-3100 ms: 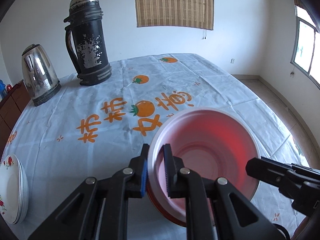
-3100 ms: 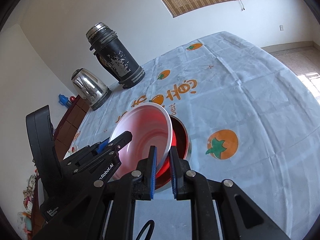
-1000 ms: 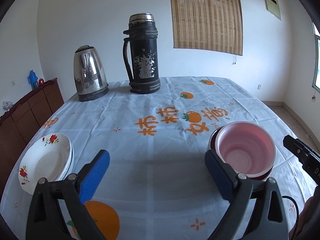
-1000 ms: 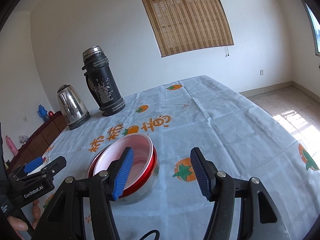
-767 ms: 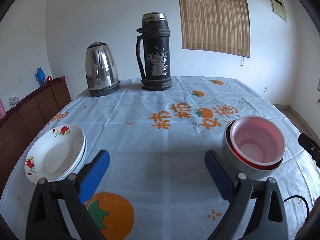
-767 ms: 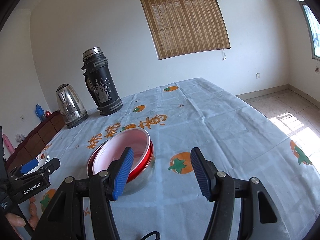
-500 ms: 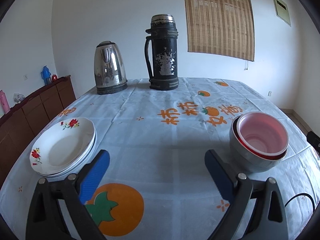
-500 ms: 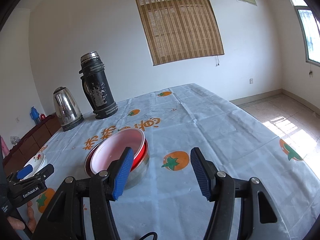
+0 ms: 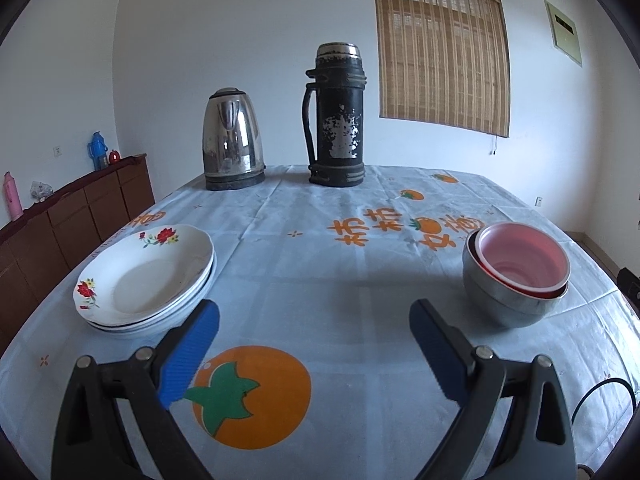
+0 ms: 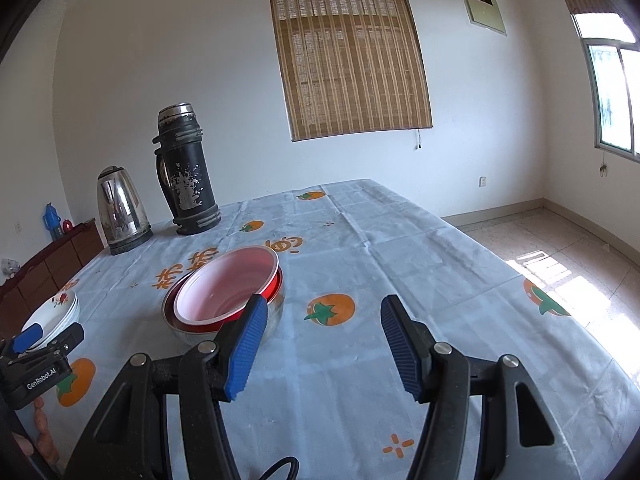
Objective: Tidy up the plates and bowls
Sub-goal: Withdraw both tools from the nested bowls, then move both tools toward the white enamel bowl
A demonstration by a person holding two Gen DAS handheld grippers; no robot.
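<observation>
A pink-and-white bowl (image 9: 524,262) sits tilted in a red bowl inside a steel bowl (image 9: 504,304) on the table's right; the stack also shows in the right wrist view (image 10: 228,292). A stack of white flowered plates (image 9: 148,276) lies at the left, and shows small in the right wrist view (image 10: 54,310). My left gripper (image 9: 314,322) is open and empty, above the tablecloth between plates and bowls. My right gripper (image 10: 322,320) is open and empty, just right of the bowls.
A steel kettle (image 9: 232,144) and a black thermos (image 9: 336,116) stand at the table's far side. A brown sideboard (image 9: 60,224) runs along the left wall. The table's right edge (image 10: 540,300) drops to a tiled floor. The left gripper's body (image 10: 36,360) shows in the right wrist view.
Both grippers let go of the pink bowl, opened wide and pulled back from the stack. The bowl now rests in the red bowl. The plates came into fuller view.
</observation>
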